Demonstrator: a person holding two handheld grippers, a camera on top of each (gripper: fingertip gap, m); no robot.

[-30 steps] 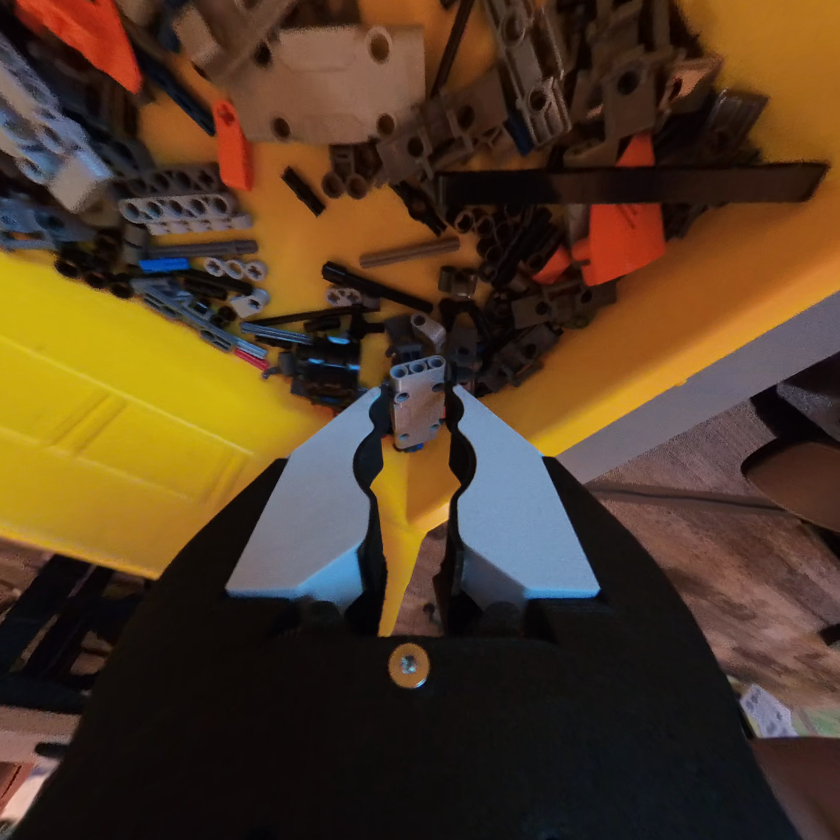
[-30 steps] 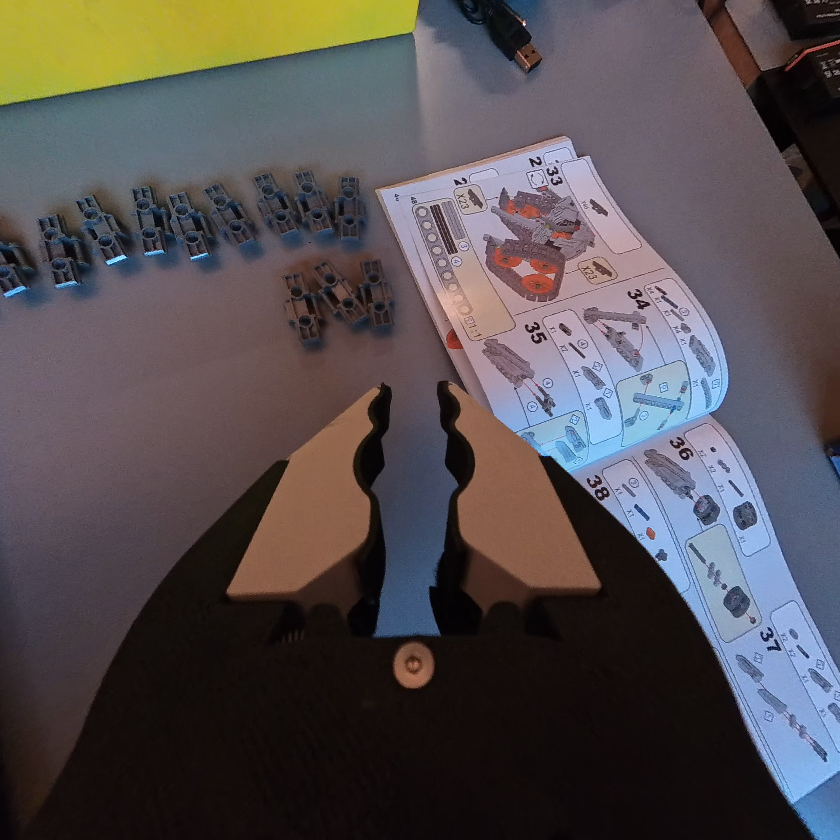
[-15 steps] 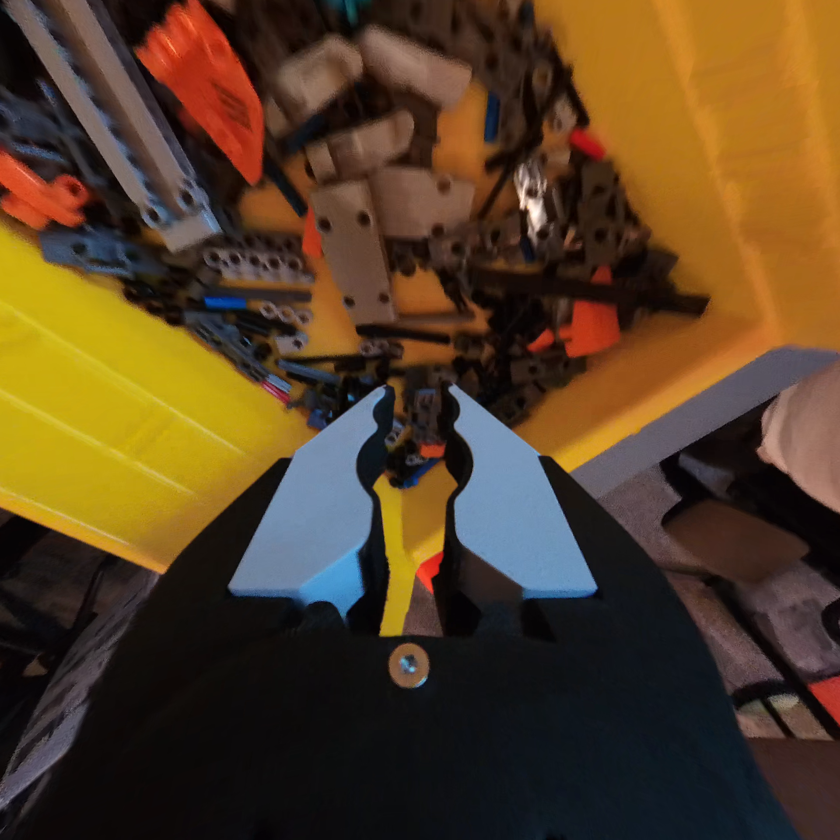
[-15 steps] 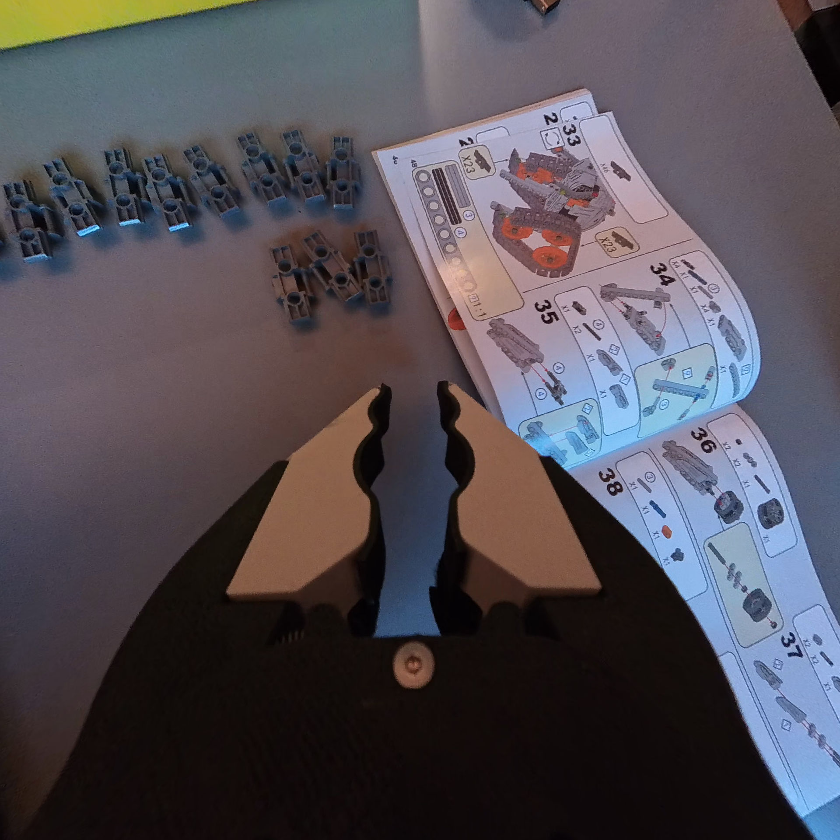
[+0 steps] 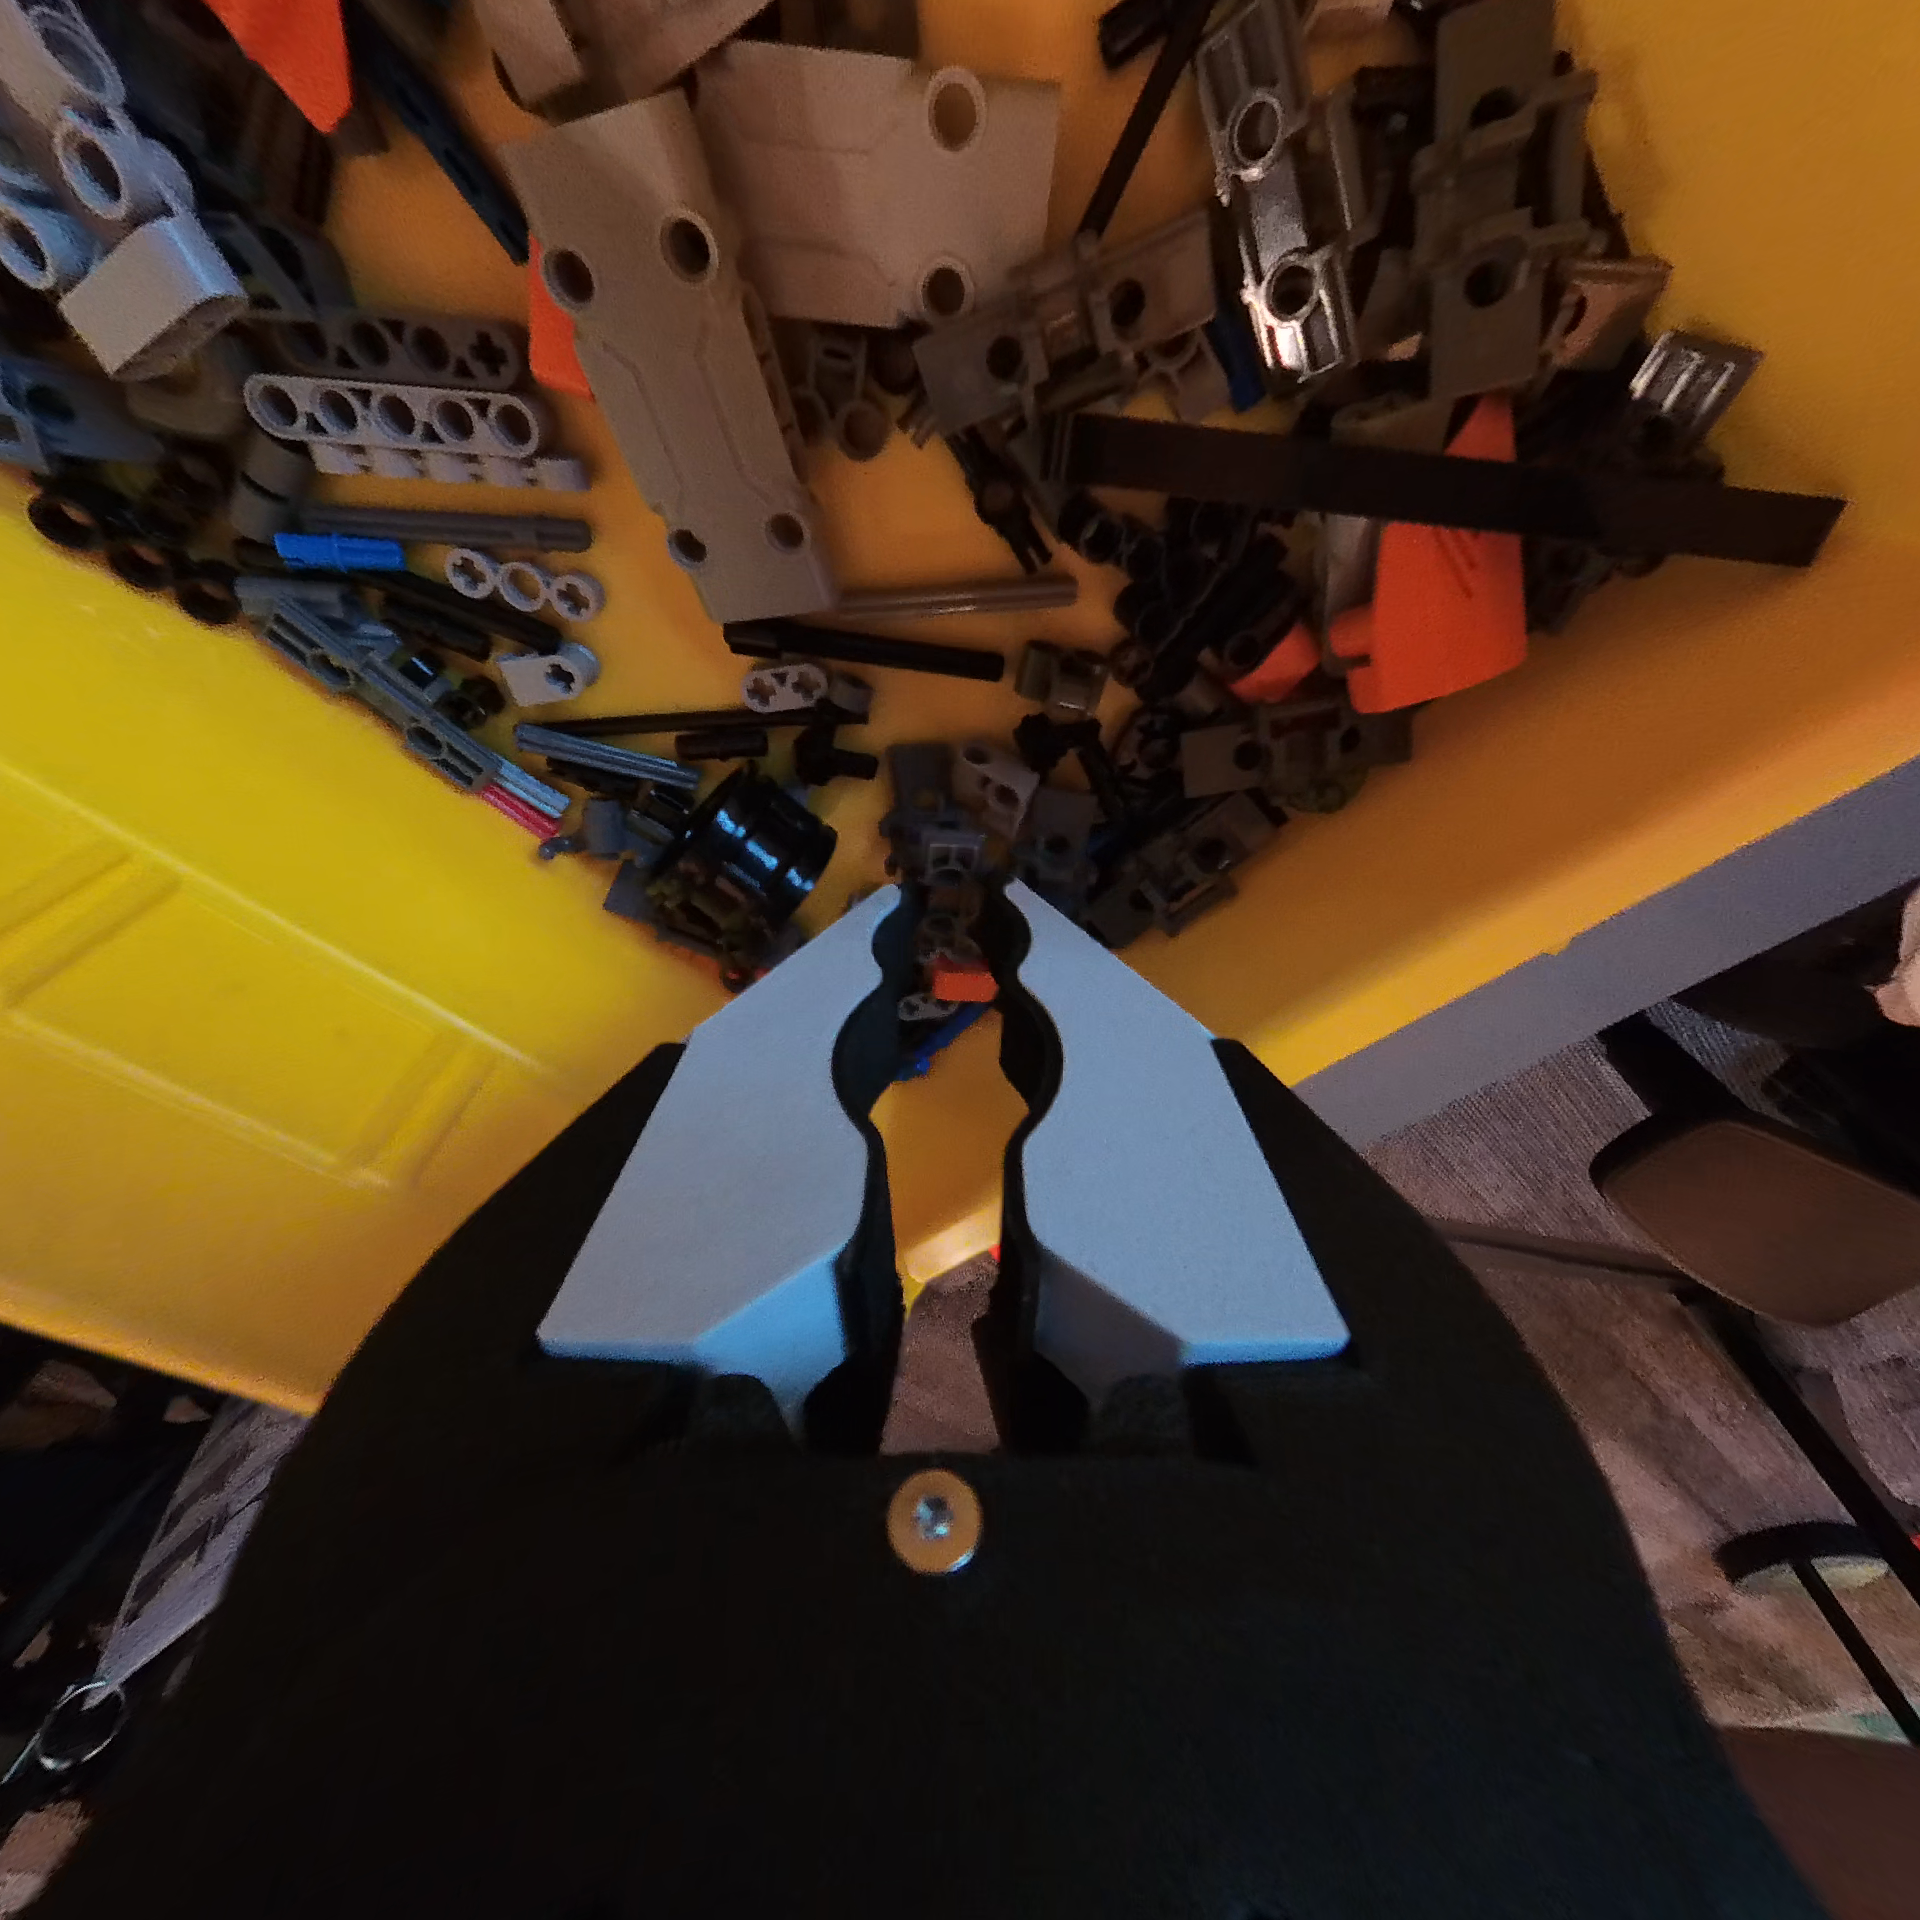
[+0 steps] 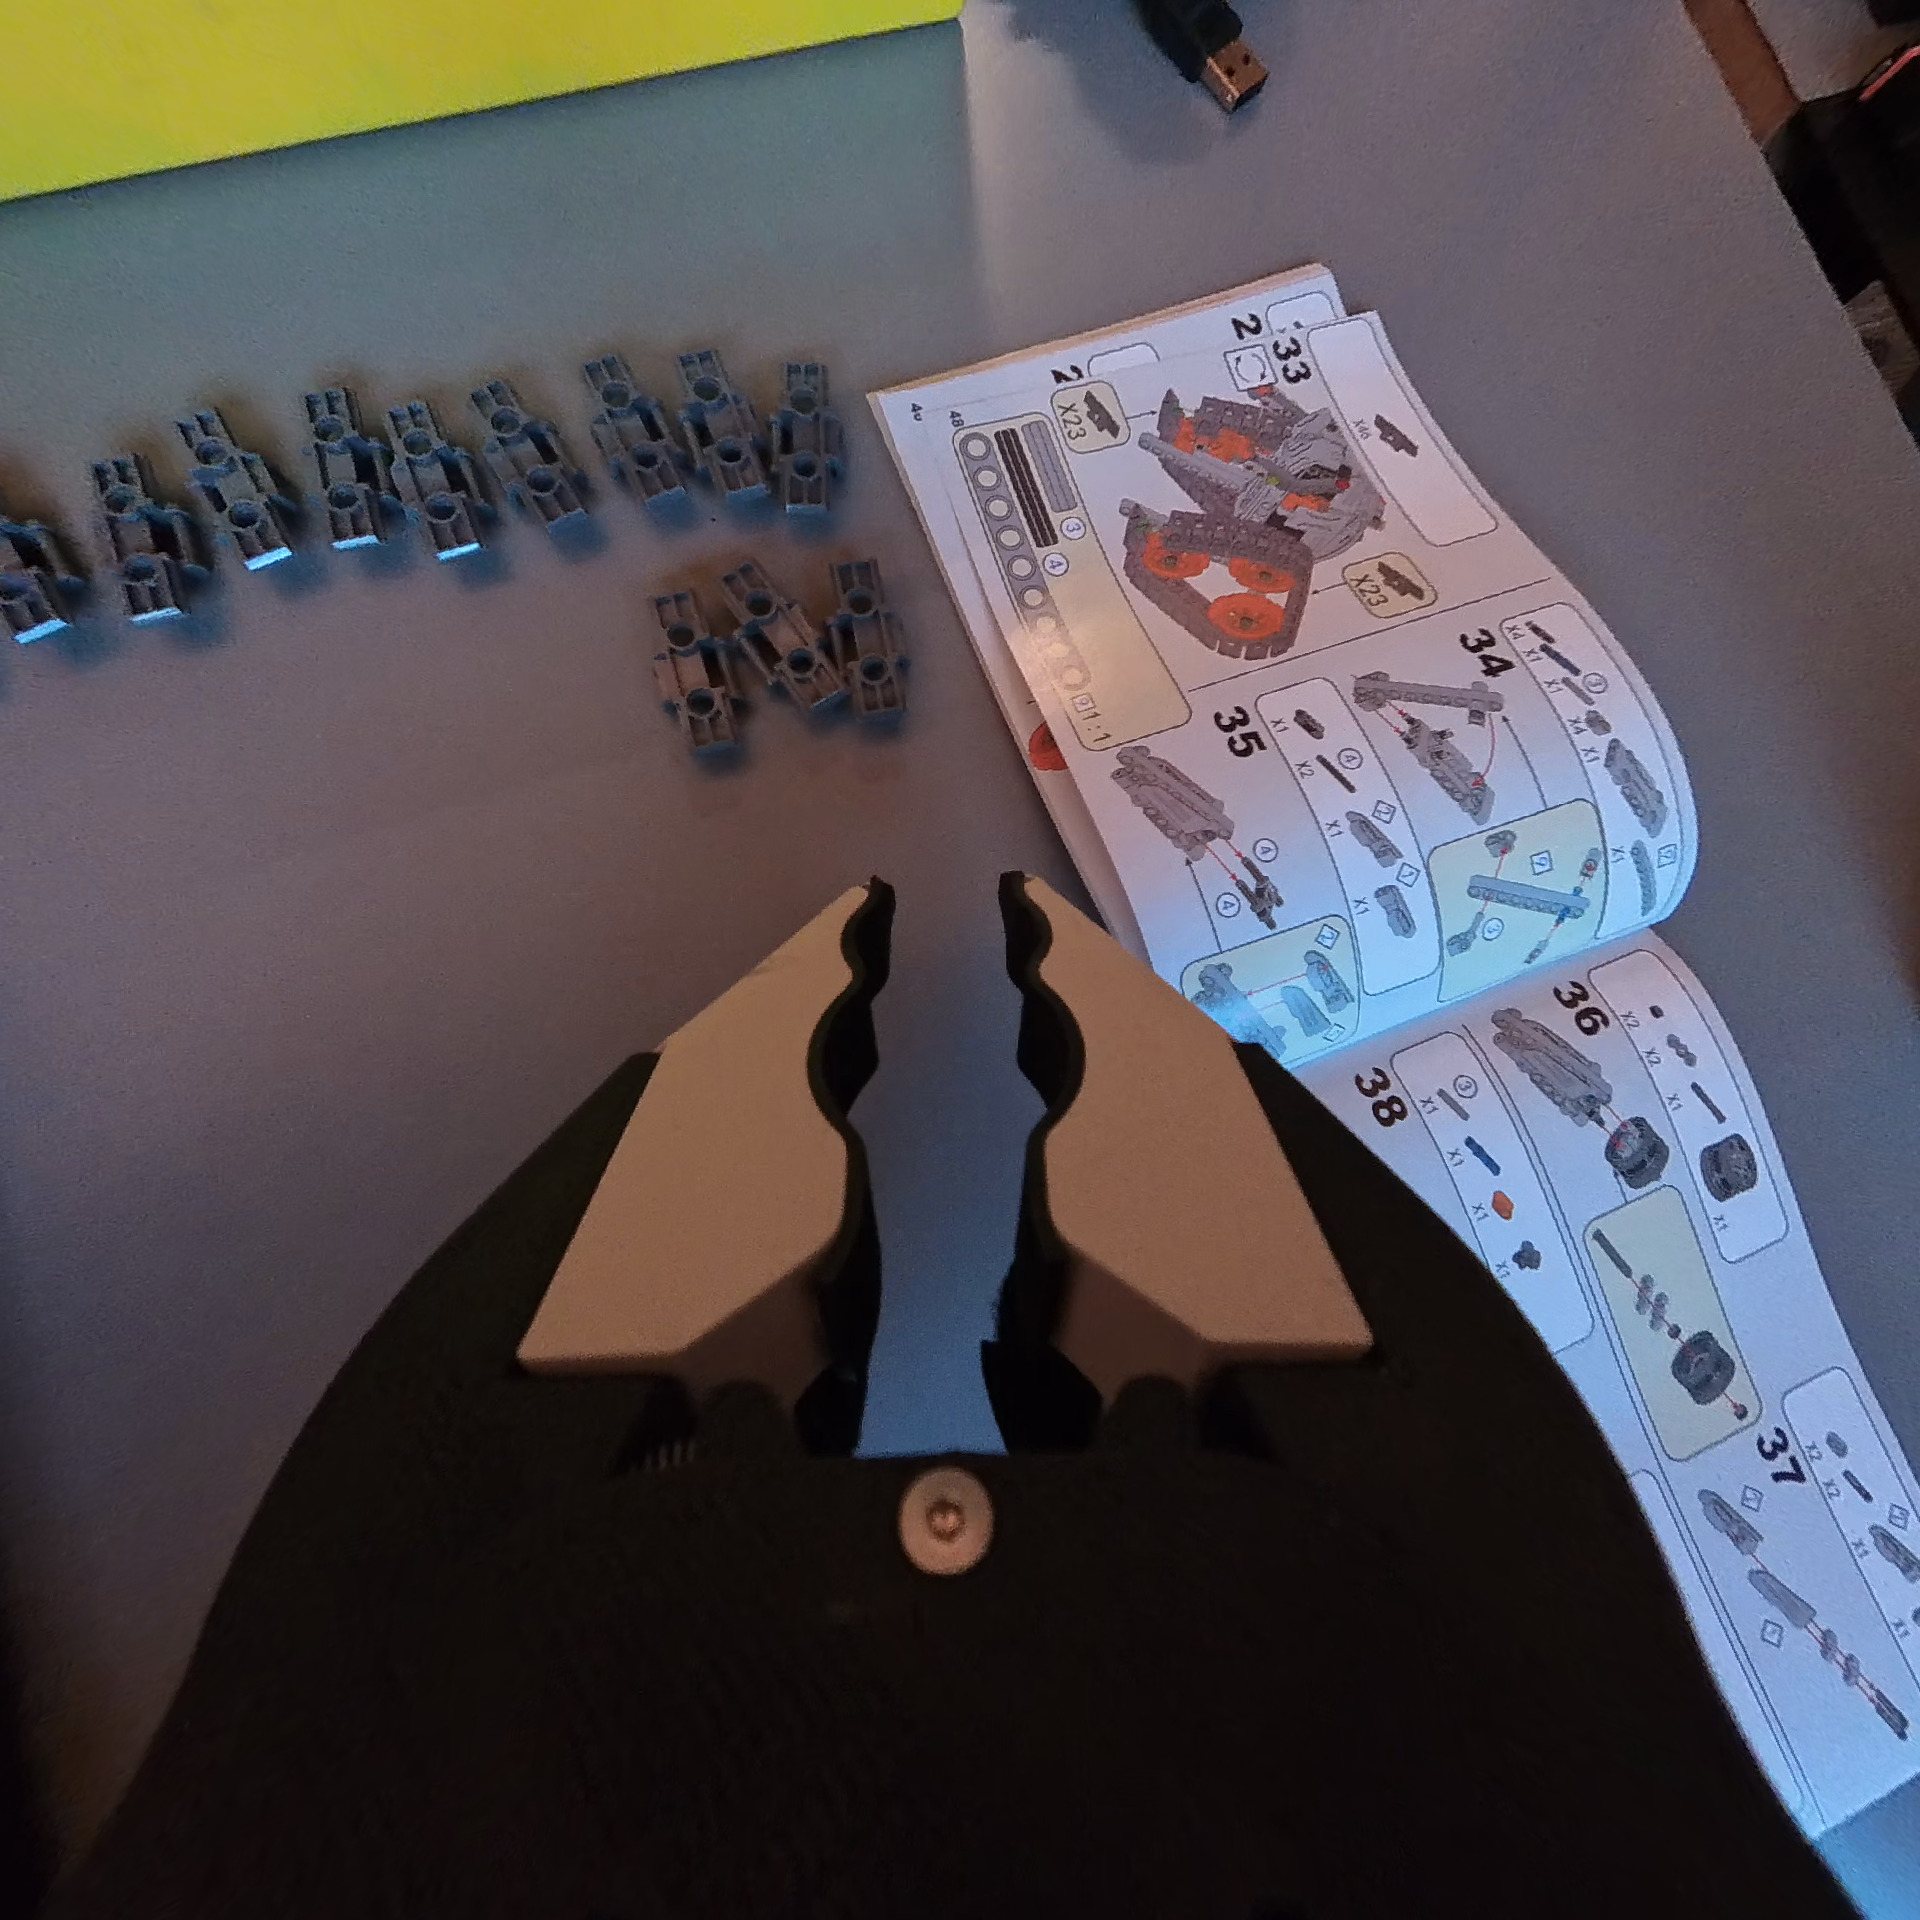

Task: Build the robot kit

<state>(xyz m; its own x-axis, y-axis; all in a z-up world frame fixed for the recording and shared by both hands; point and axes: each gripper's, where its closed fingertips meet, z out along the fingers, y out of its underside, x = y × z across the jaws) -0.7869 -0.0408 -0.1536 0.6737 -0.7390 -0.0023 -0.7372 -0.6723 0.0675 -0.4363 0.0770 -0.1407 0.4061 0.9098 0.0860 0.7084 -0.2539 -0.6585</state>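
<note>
The left gripper (image 5: 951, 902) hangs over the near corner of a yellow bin (image 5: 239, 935) full of building-set parts, its jaws slightly apart with nothing clamped. Its tips frame a small dark grey connector (image 5: 948, 857) in the clutter just beyond them; whether they touch it cannot be told. Just left of that connector lies a black wheel hub (image 5: 758, 847); beyond it are a long tan panel (image 5: 686, 364), a black flat strip (image 5: 1455, 497) and an orange panel (image 5: 1439, 613).

The right gripper (image 6: 945, 896) hovers above a grey table (image 6: 364, 935), jaws slightly apart and empty. Ahead of it lies a cluster of three grey track links (image 6: 784, 649), with a longer row of track links (image 6: 436, 483) beyond, and an open instruction booklet (image 6: 1403, 831) just to the right.

To my eye, a clean pick from the pile wants the tips astride a single piece, clear of its neighbours.
</note>
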